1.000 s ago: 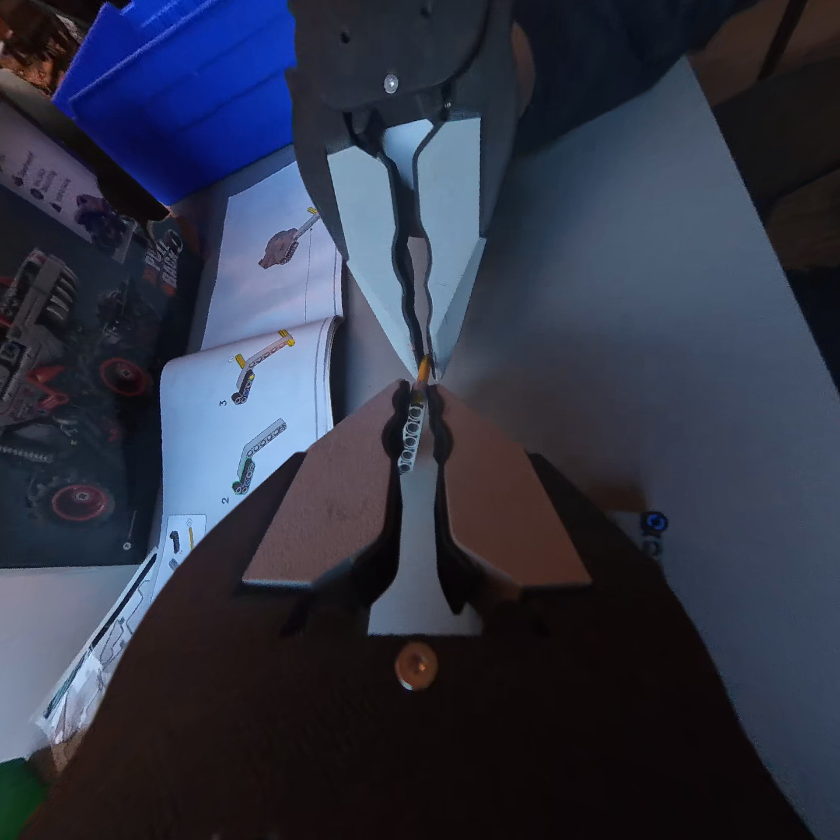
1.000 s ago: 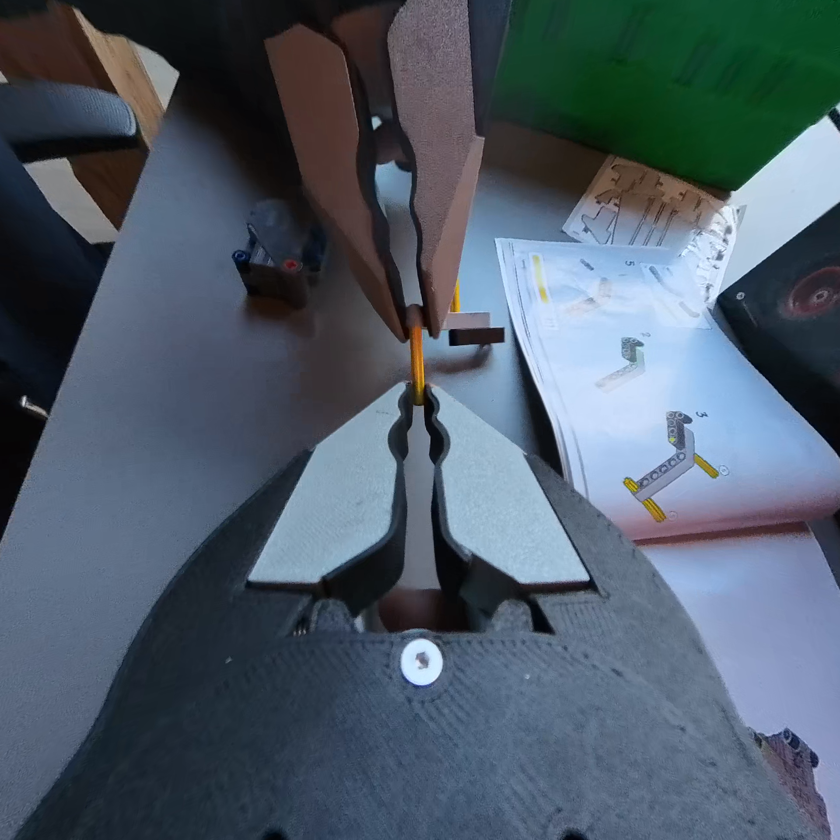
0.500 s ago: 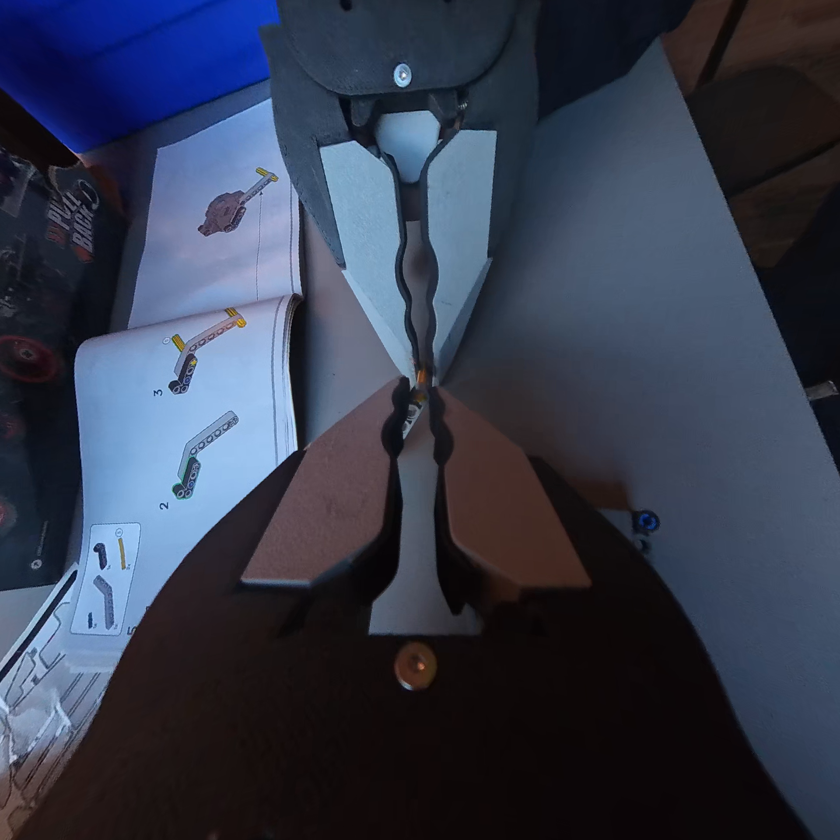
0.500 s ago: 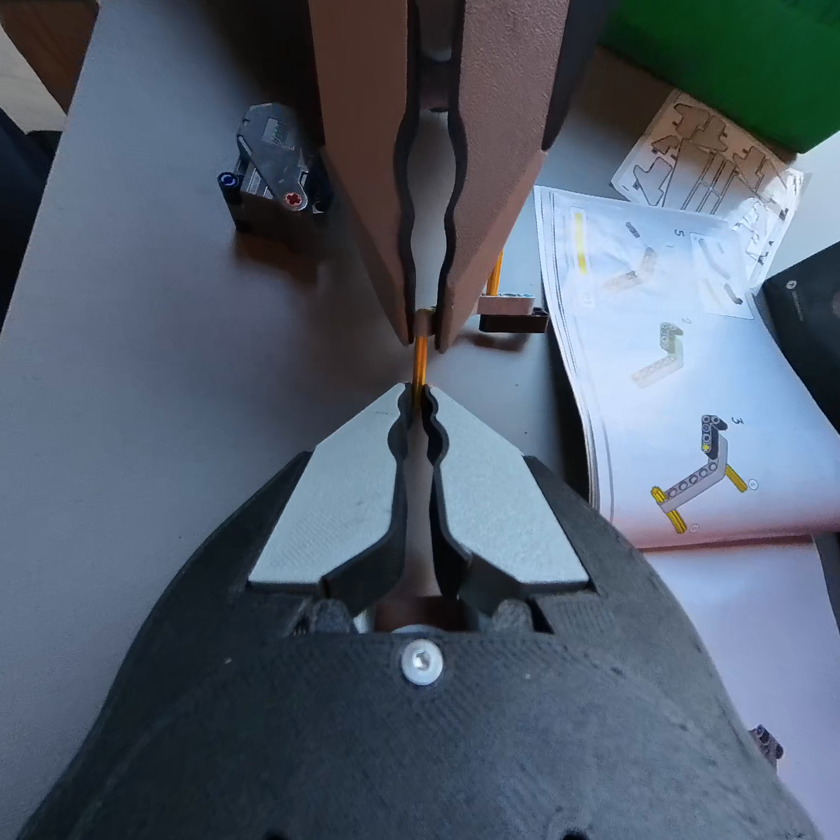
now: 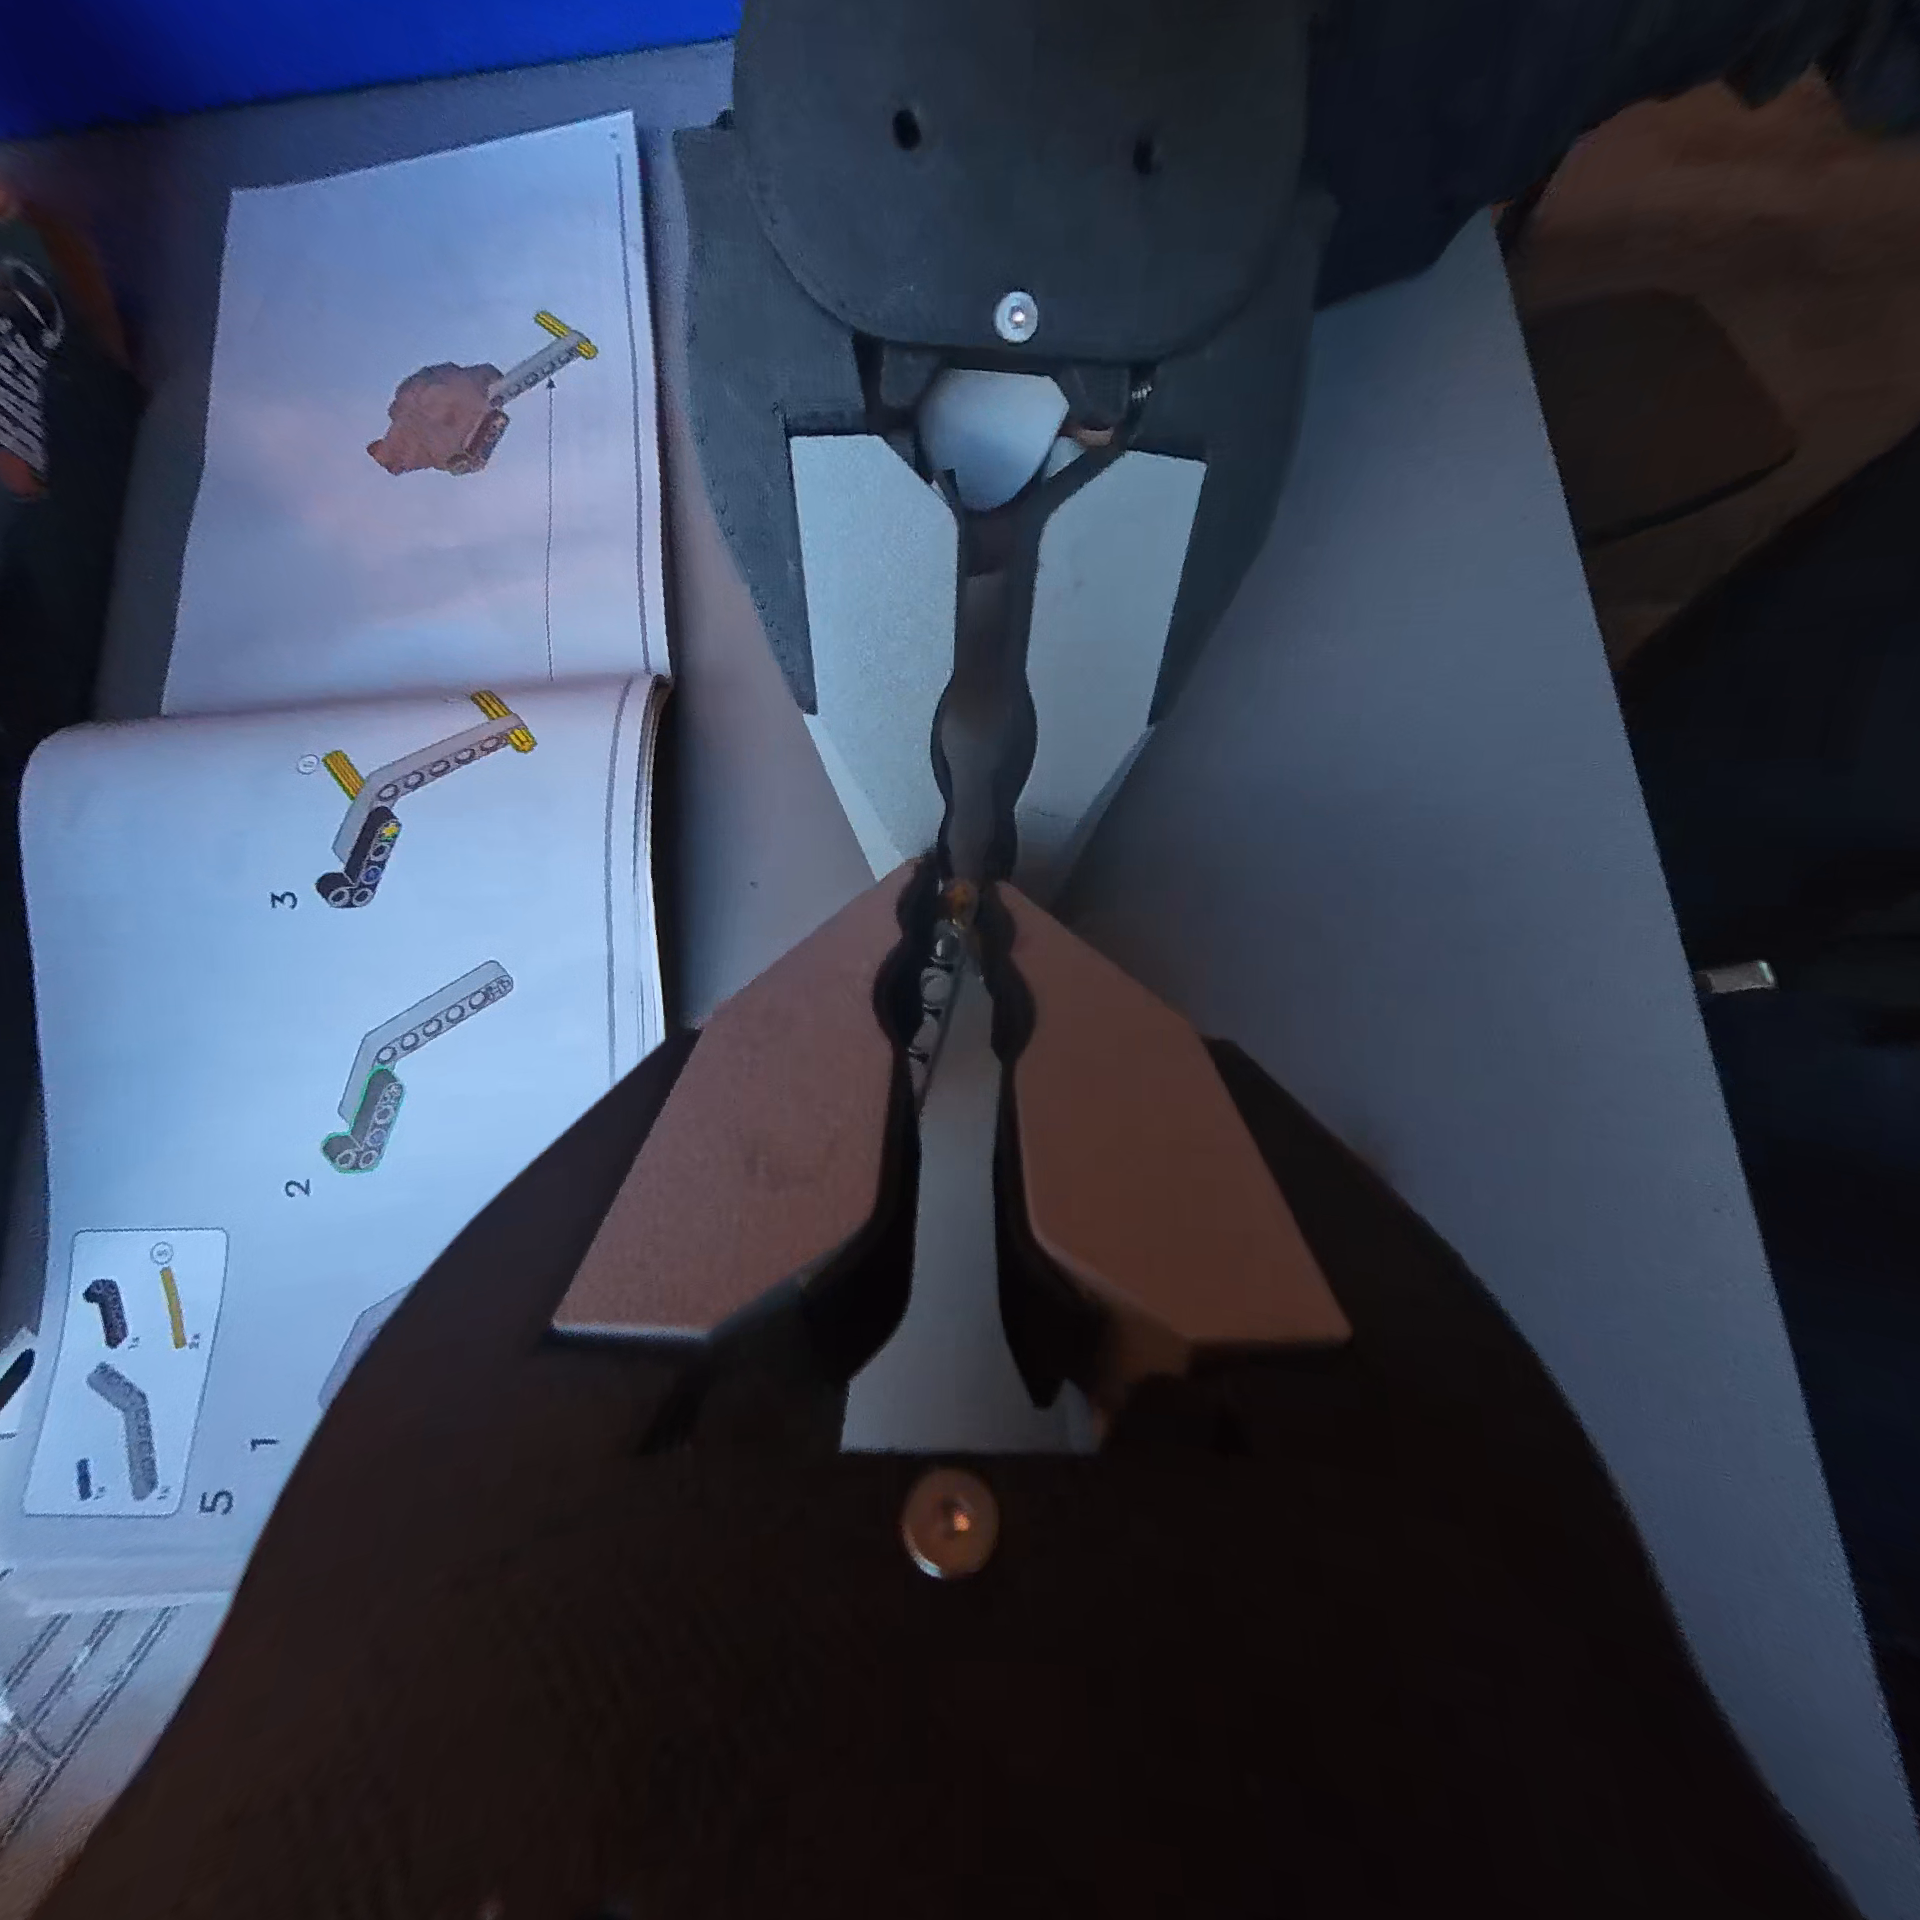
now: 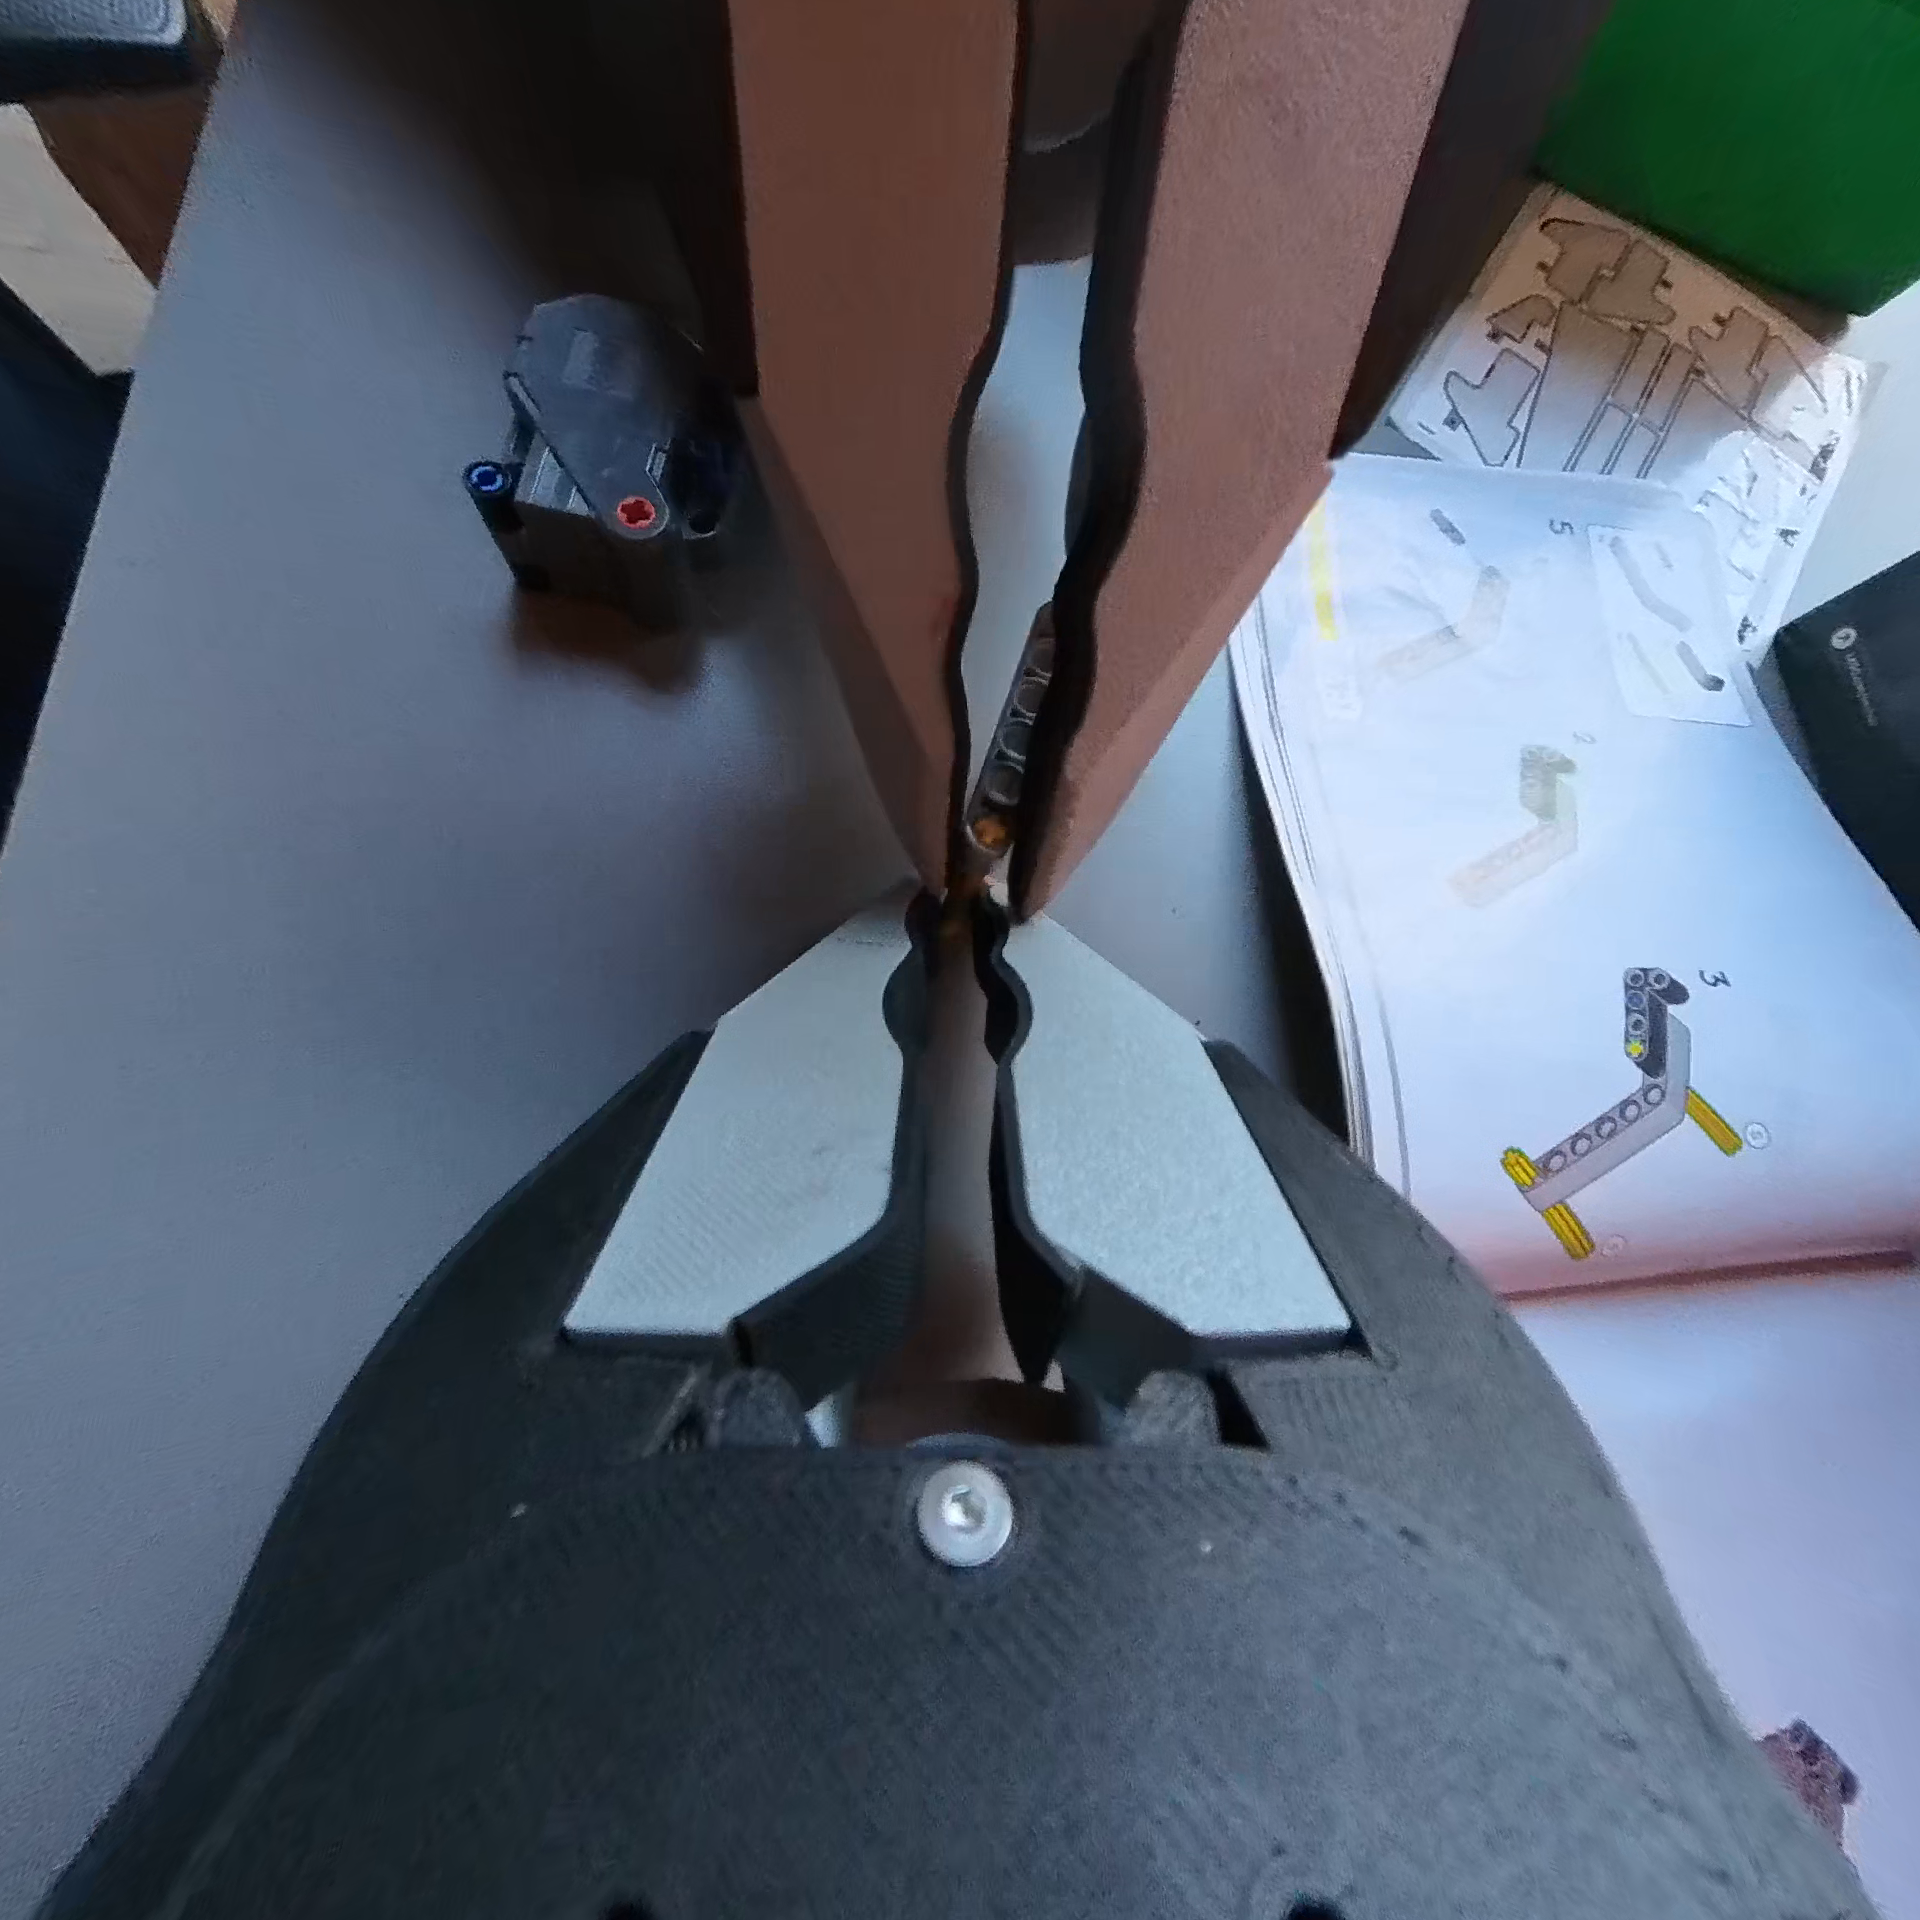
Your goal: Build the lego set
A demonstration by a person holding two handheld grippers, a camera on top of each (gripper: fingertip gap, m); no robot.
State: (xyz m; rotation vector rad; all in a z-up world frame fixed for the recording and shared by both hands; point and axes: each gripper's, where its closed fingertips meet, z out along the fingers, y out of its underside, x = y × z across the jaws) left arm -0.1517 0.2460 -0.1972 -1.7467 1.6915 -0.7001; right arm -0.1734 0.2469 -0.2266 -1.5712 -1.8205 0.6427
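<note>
My left gripper point(image 5: 956, 904), with brown pads, is shut on a grey beam with holes point(image 5: 940, 987), held on edge above the grey table point(image 5: 1351, 831). My right gripper point(image 6: 958, 920), with grey pads, is shut on a thin yellow axle point(image 6: 971, 883). The two grippers meet tip to tip. The axle's end sits in the beam's end hole point(image 6: 987, 831); only a short piece of axle shows. In the right wrist view the beam point(image 6: 1023, 727) runs up between the brown fingers point(image 6: 862, 520). In the left wrist view the right gripper point(image 5: 971, 862) comes in from above.
An open instruction booklet point(image 5: 364, 831) lies beside the grippers and shows in the right wrist view too point(image 6: 1558, 831). A dark motor block with blue and red pins point(image 6: 603, 488) sits on the table. A green bin point(image 6: 1714, 135), a sticker sheet point(image 6: 1662, 353) and a black box point(image 6: 1860, 686) lie beyond.
The two grippers have closed in on each other. The visible length of yellow axle between them has shrunk as it went into the beam.
</note>
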